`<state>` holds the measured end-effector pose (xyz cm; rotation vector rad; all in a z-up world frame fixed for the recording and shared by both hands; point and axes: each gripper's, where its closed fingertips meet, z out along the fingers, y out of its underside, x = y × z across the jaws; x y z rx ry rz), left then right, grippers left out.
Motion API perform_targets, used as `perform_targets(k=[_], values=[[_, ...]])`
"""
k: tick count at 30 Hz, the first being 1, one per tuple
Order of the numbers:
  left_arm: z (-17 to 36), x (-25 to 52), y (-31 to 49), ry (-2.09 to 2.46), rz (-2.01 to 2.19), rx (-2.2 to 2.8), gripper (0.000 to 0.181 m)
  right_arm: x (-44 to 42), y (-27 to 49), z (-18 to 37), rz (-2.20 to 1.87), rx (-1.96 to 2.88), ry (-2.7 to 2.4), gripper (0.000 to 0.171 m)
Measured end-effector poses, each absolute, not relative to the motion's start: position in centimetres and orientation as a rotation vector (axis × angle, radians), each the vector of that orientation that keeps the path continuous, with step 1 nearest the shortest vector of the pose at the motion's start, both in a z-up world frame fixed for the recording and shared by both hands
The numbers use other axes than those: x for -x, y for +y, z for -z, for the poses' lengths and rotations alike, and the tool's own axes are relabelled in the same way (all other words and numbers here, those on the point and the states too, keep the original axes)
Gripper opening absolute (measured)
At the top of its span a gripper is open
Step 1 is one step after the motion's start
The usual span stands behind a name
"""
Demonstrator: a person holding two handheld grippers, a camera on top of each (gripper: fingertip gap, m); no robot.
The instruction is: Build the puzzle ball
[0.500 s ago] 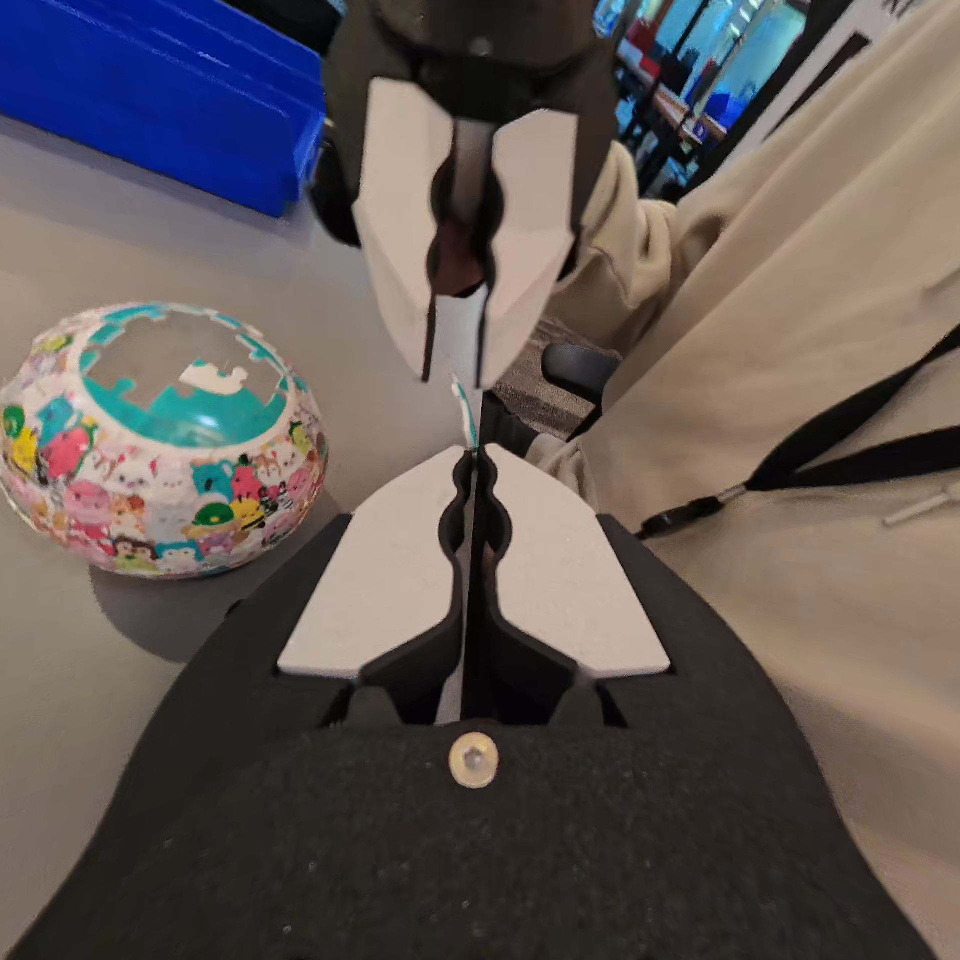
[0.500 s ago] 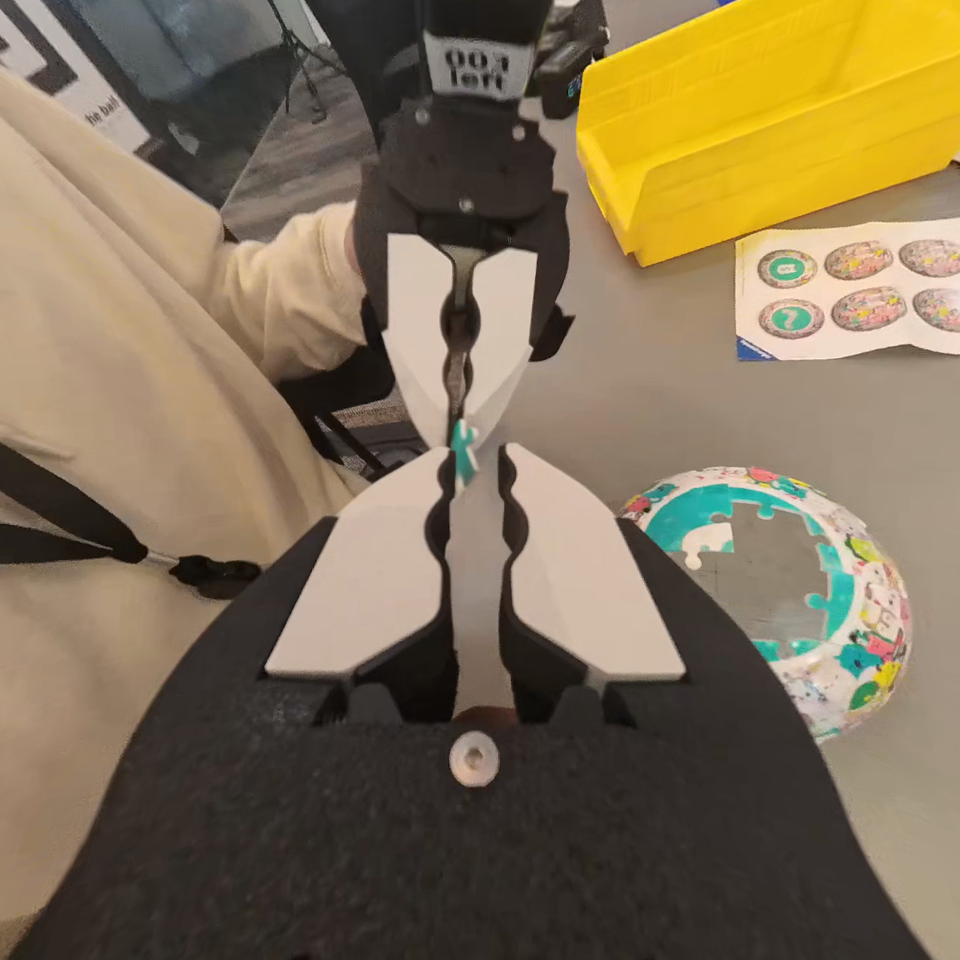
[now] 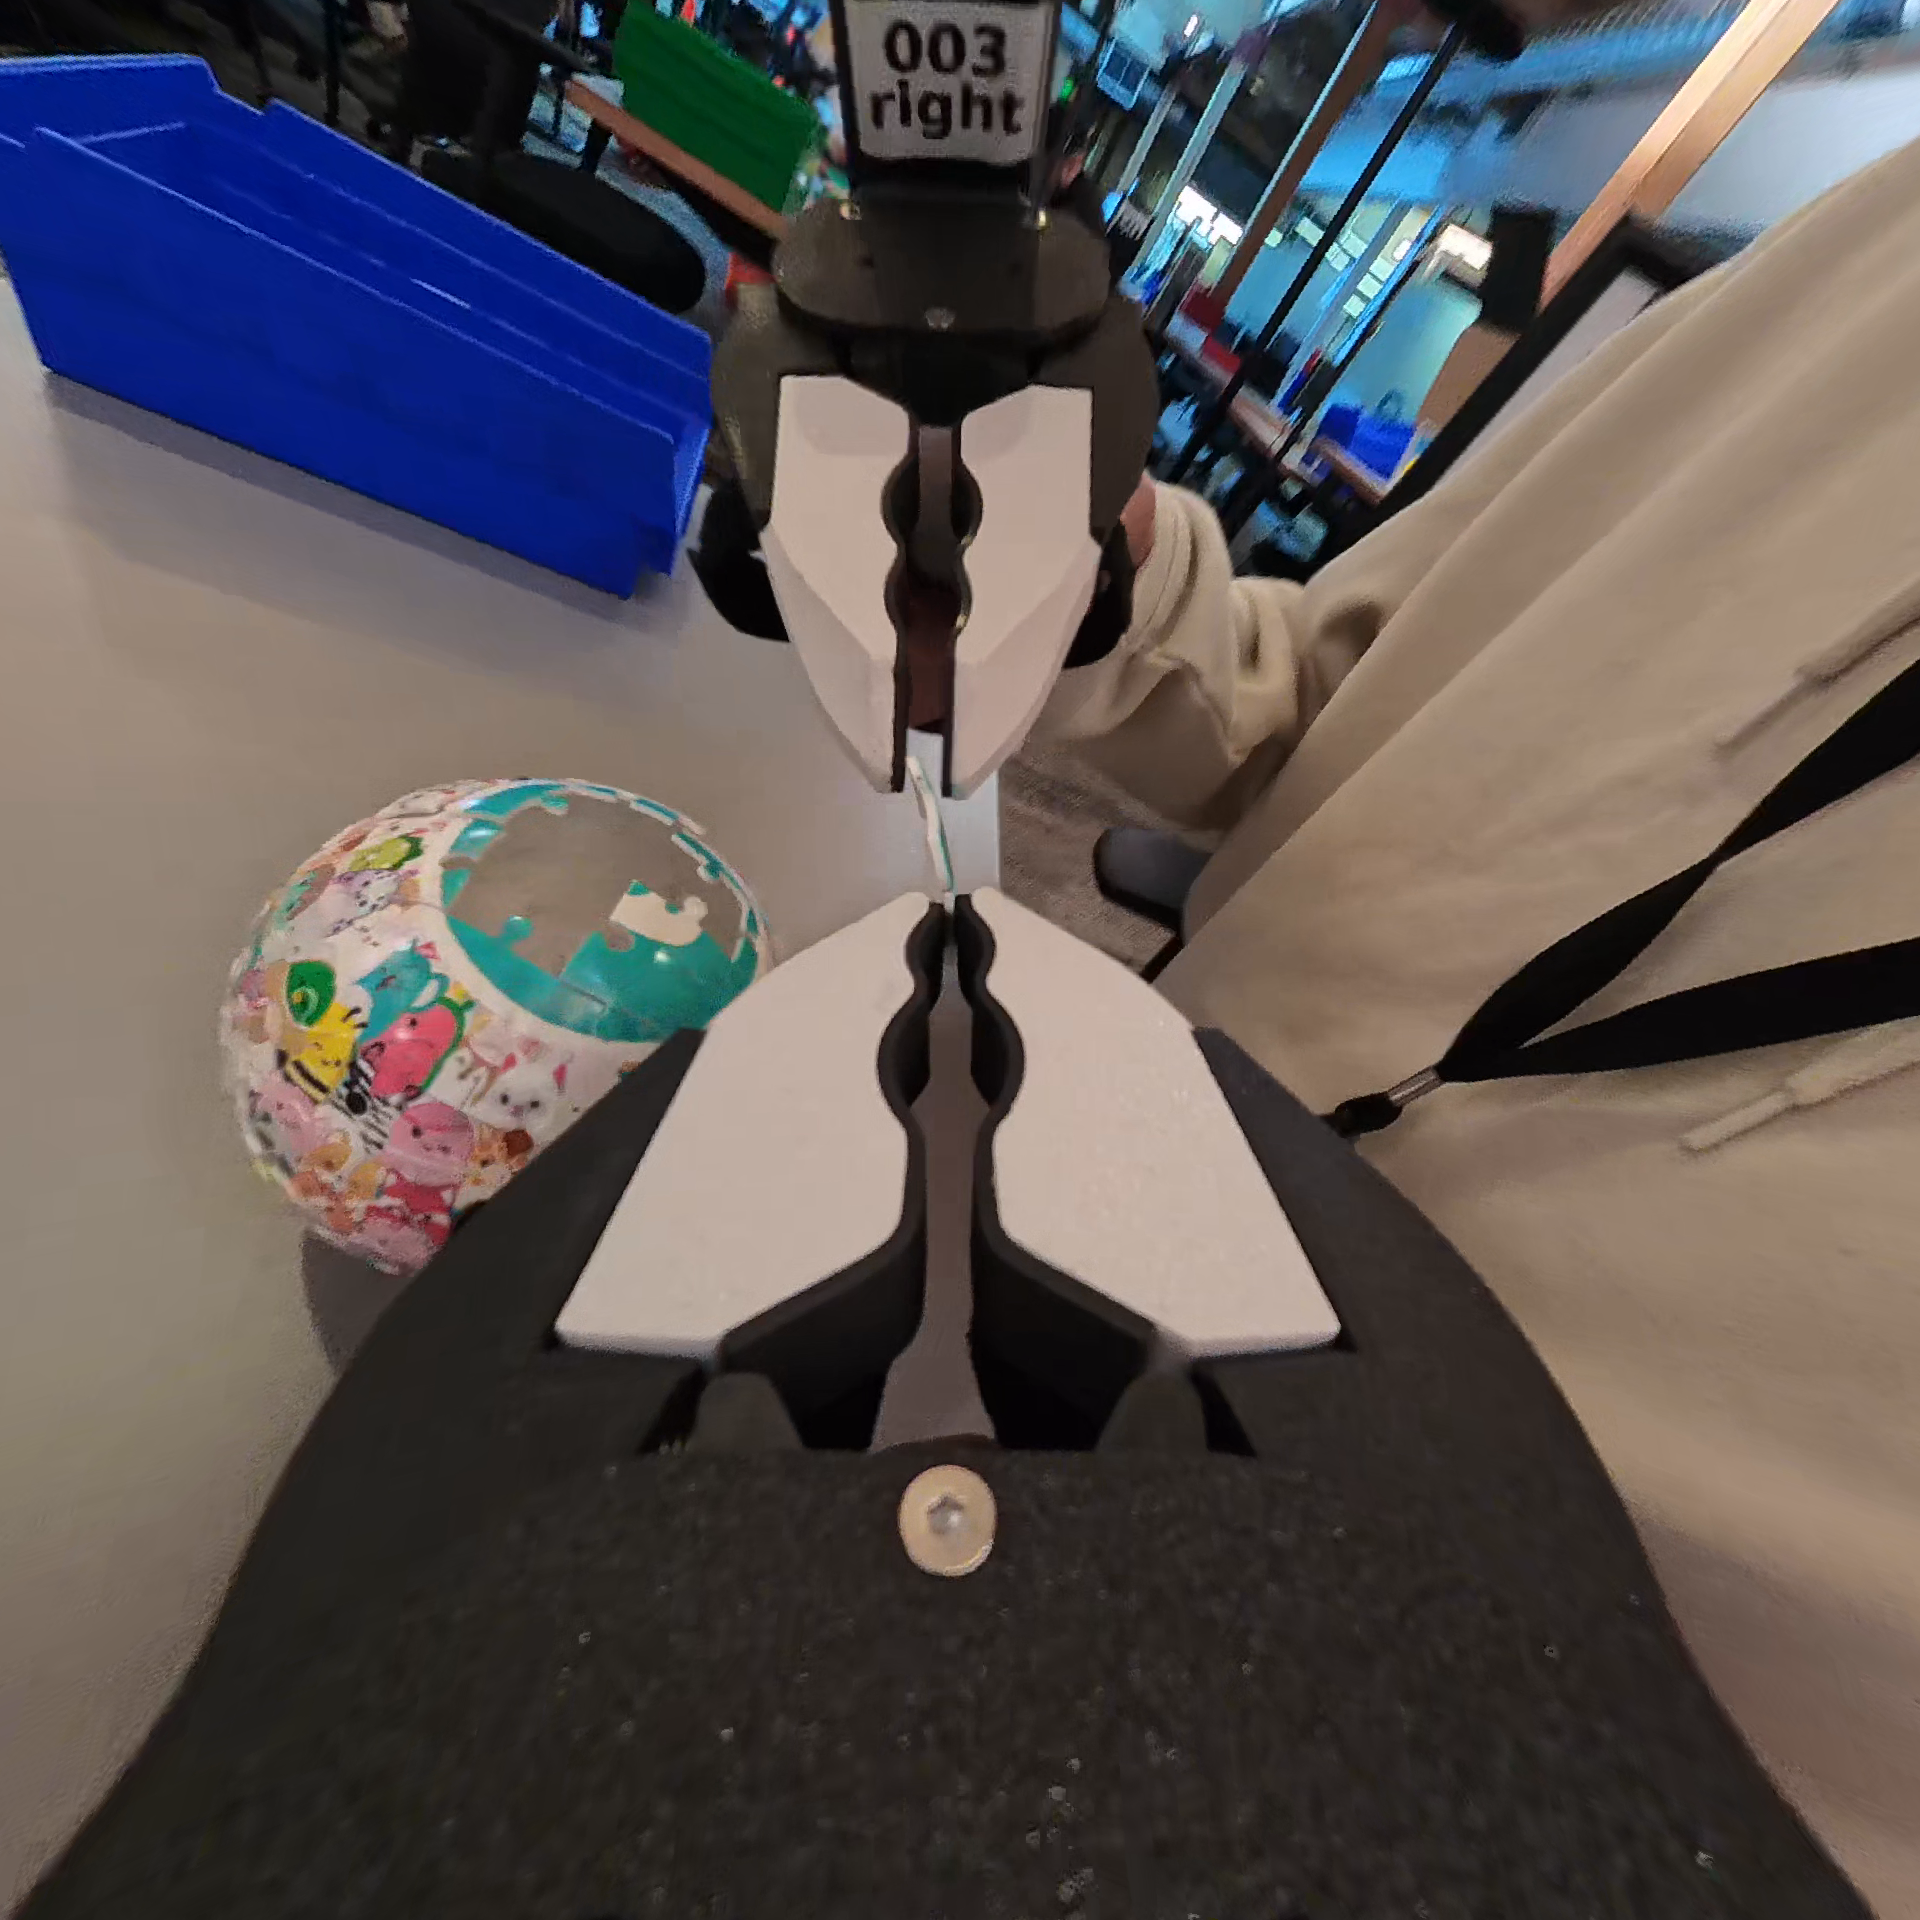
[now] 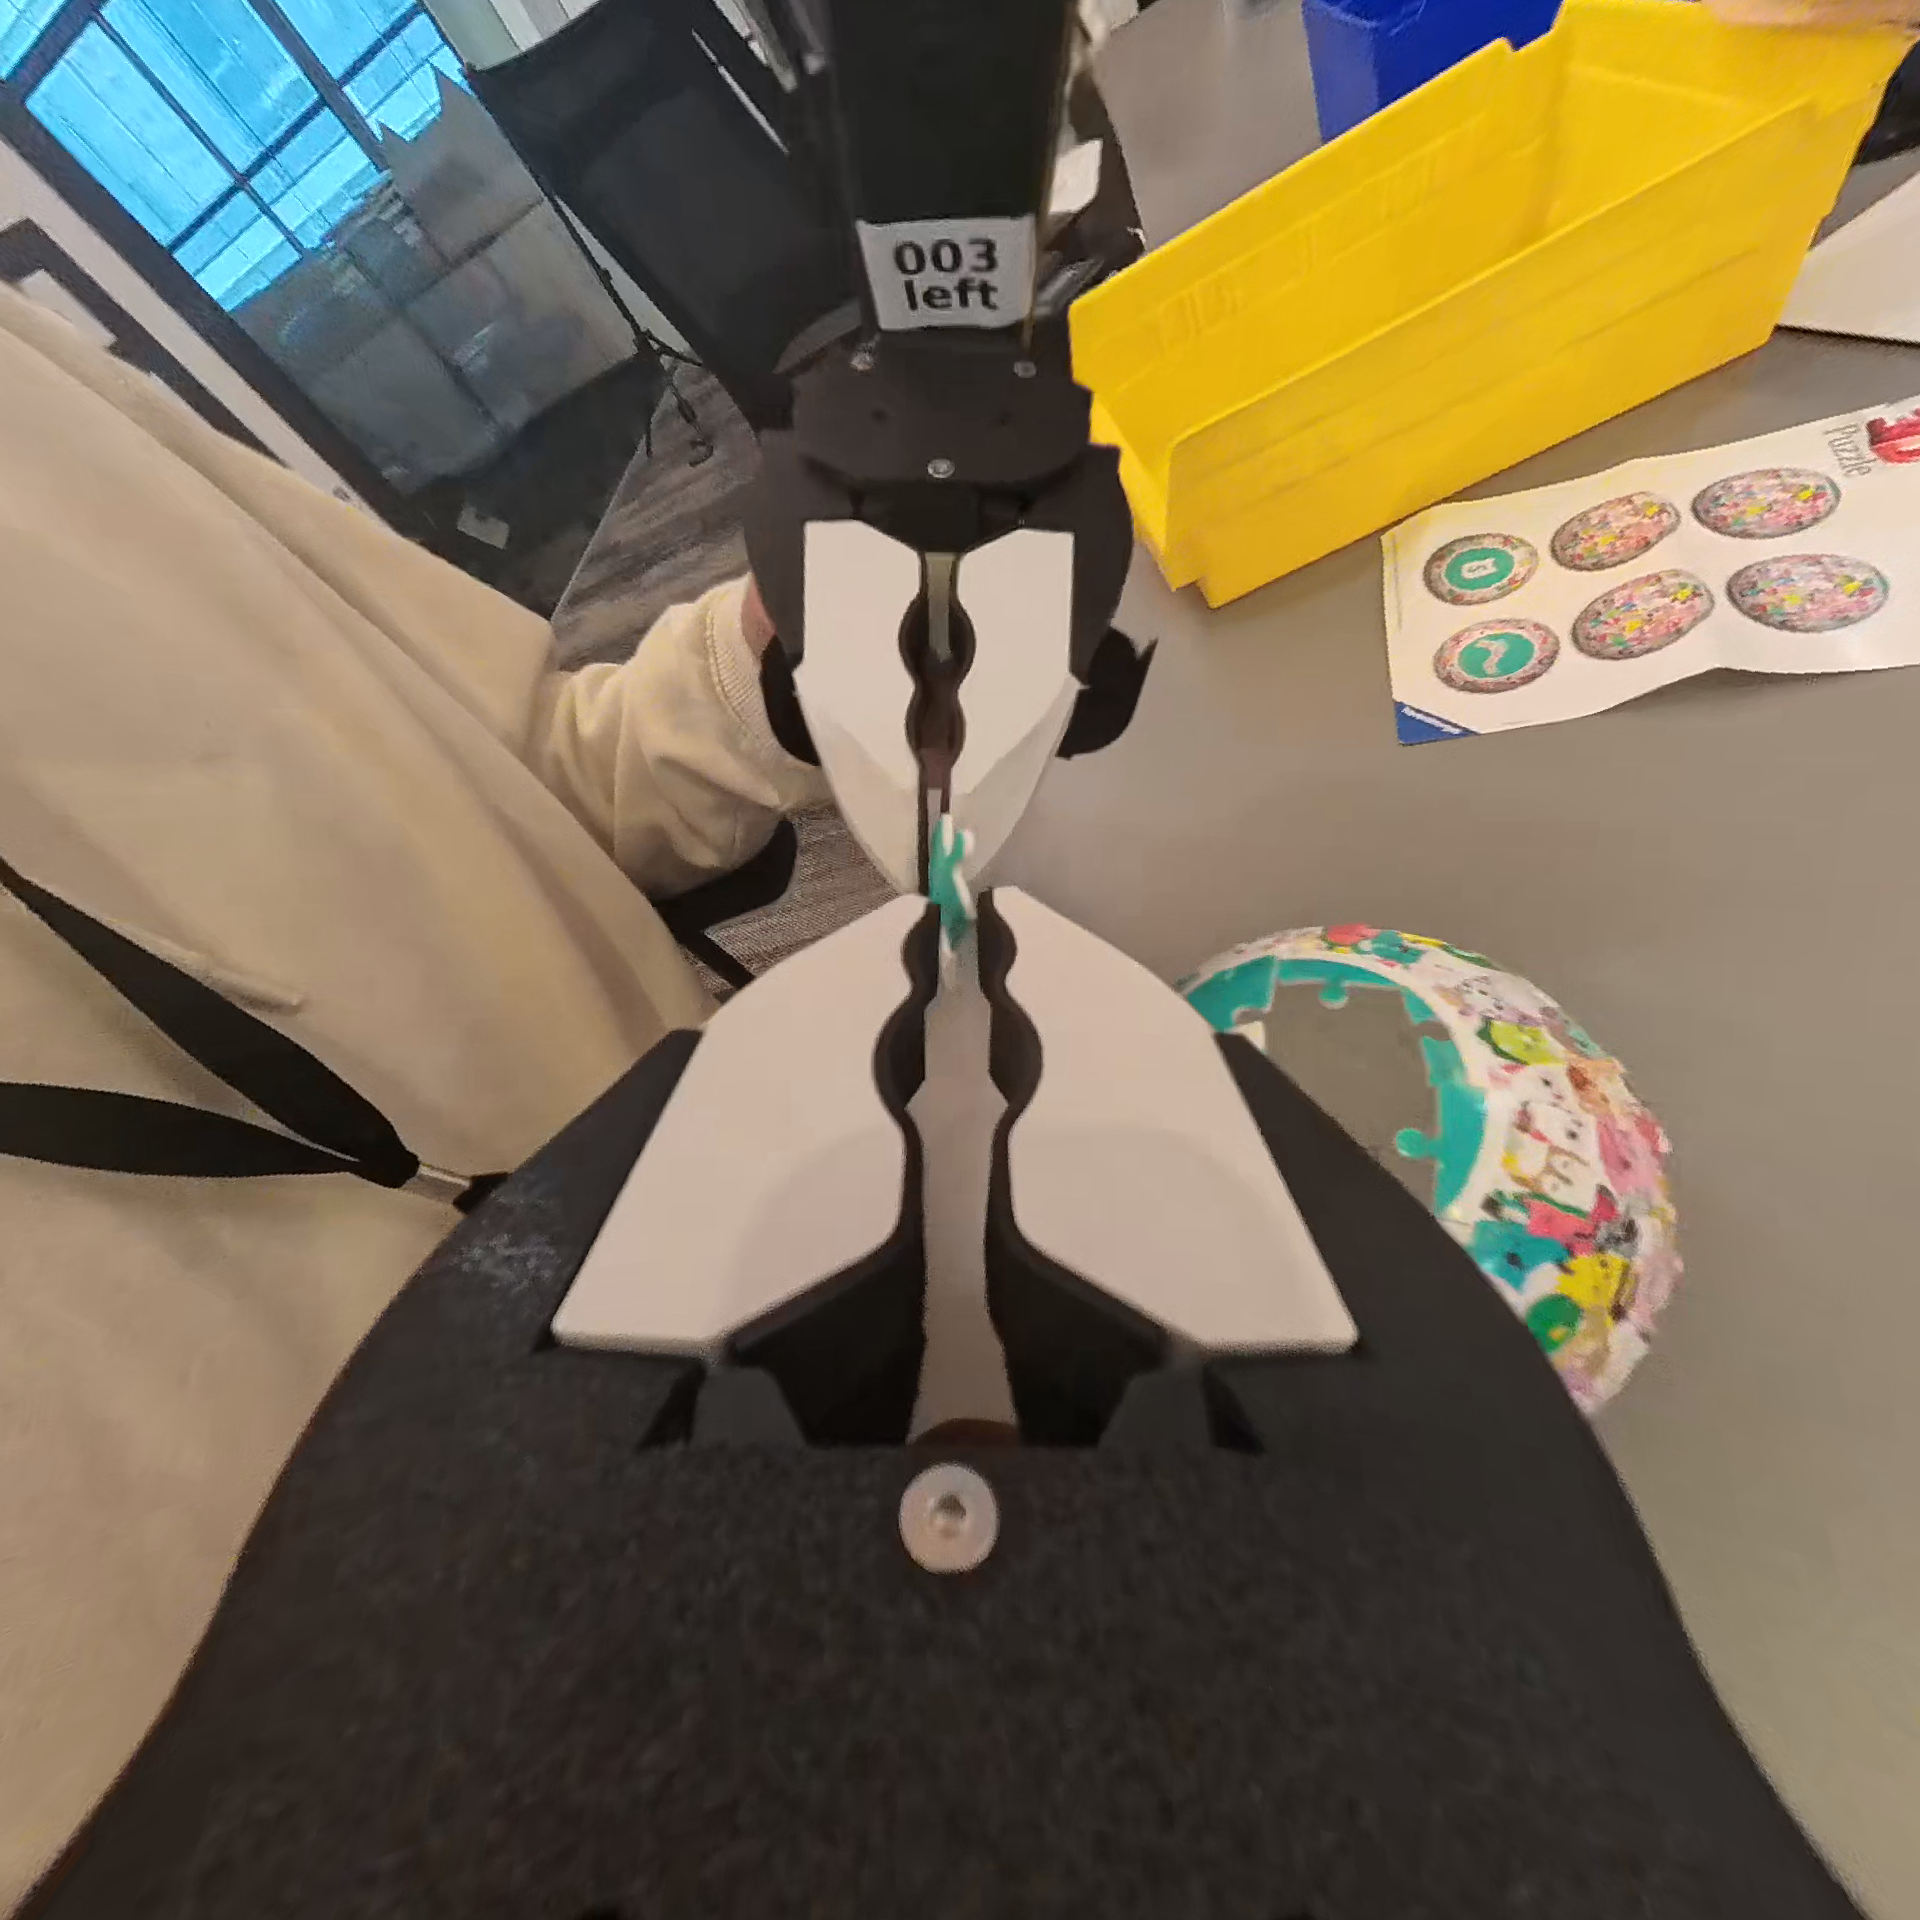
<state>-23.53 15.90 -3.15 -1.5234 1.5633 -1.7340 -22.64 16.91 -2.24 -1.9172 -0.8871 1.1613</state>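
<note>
On the grey table point(image 3: 156, 727), at the far left of the left wrist view, a blue bin point(image 3: 343, 312) is lying, and nearer, the unfinished puzzle ball point(image 3: 468, 1018) is sitting with a gap in its teal top. Just right of it, the left gripper point(image 3: 949, 906) is pinching the lower edge of a teal puzzle piece point(image 3: 935, 831) in its nearly closed jaws. Facing it tip to tip, the right gripper point(image 3: 923, 784) is closing narrowly around the piece's other edge; whether it is gripping is unclear. Farther right, a person's cream sleeve point(image 3: 1195, 644) is showing. Across the table, a yellow bin point(image 4: 1455, 312) and a printed sheet point(image 4: 1662, 582) are lying.
</note>
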Motion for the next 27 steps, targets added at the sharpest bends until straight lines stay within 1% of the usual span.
perform_targets(k=[5,8,10,12,15,19,24,27], values=[[3.4,22.4,16.6,1.523,1.838,1.497,0.001,21.5,17.7,2.5,-1.146,1.941,-0.849,0.004],[3.5,21.5,18.2,1.445,1.765,1.505,0.003,20.5,18.7,2.7,-1.172,1.982,-0.712,0.003],[4.1,21.4,19.9,1.420,1.648,1.543,0.011,19.6,19.6,3.4,-1.236,2.061,-0.549,0.002],[4.6,21.8,20.9,1.414,1.573,1.551,0.013,19.0,20.2,4.4,-1.296,2.151,-0.428,0.002],[5.4,22.3,21.8,1.438,1.474,1.564,0.012,18.6,20.9,5.3,-1.388,2.242,-0.298,0.002],[6.1,22.3,22.0,1.496,1.386,1.553,0.002,18.6,21.6,5.8,-1.433,2.325,-0.273,0.002],[6.9,21.7,21.6,1.565,1.339,1.539,0.000,19.1,21.7,5.1,-1.581,2.341,-0.277,0.002],[7.0,21.7,21.5,1.578,1.318,1.530,0.000,19.0,22.0,5.0,-1.577,2.355,-0.289,0.001]])
